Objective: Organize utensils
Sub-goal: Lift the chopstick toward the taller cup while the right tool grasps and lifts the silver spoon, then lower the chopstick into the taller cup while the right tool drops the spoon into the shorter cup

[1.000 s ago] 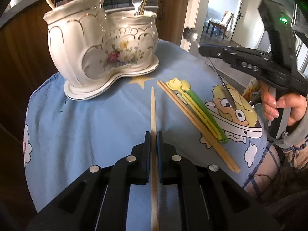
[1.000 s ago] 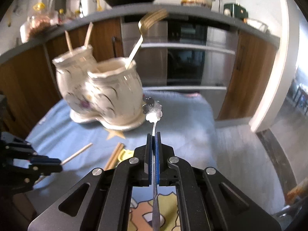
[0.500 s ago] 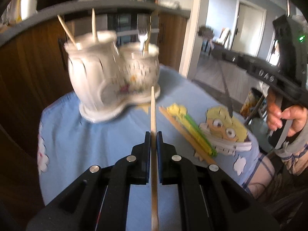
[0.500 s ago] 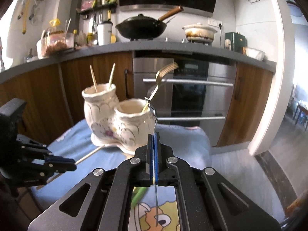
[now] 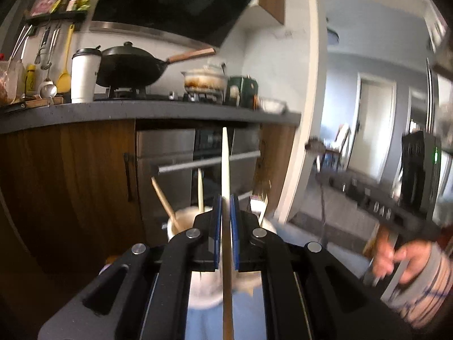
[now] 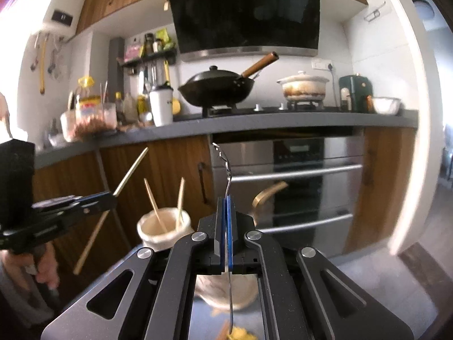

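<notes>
My left gripper [image 5: 225, 201] is shut on a wooden chopstick [image 5: 226, 167] that points up, raised above the white ceramic utensil holder [image 5: 181, 221]. The holder shows two chopsticks [image 5: 164, 198] standing in its left cup. My right gripper [image 6: 225, 202] is shut on a thin silver spoon [image 6: 226, 167] held upright above the holder [image 6: 161, 231], whose right cup has a gold fork handle [image 6: 267, 194]. The left gripper [image 6: 109, 198] with its chopstick [image 6: 113, 195] shows at left in the right wrist view. The right gripper [image 5: 320, 175] is blurred in the left wrist view.
A kitchen counter [image 6: 254, 120] with a black wok [image 6: 215, 90], a pot and a tumbler runs behind. An oven [image 6: 300, 181] sits under it. A bit of blue tablecloth [image 5: 203, 320] and a yellow utensil [image 6: 240, 334] lie below.
Both grippers have lifted and tilted up with their utensils. The table and holder have dropped low in both views, and the counter now fills the frames.
</notes>
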`<state>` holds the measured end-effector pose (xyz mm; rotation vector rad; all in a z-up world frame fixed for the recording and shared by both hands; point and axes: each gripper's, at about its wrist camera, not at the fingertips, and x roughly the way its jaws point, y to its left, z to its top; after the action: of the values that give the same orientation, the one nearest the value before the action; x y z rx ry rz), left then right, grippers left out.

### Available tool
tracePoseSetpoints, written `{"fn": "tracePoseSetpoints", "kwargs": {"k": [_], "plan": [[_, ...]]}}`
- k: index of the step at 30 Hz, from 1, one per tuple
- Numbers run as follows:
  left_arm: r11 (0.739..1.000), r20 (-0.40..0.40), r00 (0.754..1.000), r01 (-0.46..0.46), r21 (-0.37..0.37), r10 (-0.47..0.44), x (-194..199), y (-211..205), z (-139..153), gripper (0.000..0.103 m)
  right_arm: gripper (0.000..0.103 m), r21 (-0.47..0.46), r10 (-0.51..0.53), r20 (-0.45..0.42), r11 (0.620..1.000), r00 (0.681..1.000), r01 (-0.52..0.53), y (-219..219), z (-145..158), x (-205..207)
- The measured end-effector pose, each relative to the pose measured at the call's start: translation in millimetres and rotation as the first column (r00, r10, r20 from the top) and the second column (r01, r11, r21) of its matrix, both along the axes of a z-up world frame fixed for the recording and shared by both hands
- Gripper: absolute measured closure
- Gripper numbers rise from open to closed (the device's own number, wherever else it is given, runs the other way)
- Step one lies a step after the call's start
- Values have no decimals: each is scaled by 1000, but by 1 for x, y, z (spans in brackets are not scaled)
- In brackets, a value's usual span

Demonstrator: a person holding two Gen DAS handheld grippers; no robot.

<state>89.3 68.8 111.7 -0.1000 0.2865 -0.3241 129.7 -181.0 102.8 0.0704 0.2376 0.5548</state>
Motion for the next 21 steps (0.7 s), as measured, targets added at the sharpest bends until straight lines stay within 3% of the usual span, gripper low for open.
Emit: {"fn": "tracePoseSetpoints", "kwargs": {"k": [2, 7, 12, 21], "plan": [[998, 23, 1000, 10, -62, -9, 14, 8, 8, 97, 101, 14, 6, 8, 1000, 1000, -6, 7, 5, 8], [993, 59, 998, 2, -115, 5, 45, 10, 14, 97, 101, 70, -4, 33, 998, 999, 1, 18, 15, 31], [995, 100, 993, -48, -85, 56, 72, -1, 7, 97, 101, 103, -10, 43, 995, 999, 6, 24, 13, 51], [997, 125, 989, -76, -31, 79, 88, -14, -31, 97, 101, 40, 10, -7, 999, 1000, -10, 39, -30, 71]]}}
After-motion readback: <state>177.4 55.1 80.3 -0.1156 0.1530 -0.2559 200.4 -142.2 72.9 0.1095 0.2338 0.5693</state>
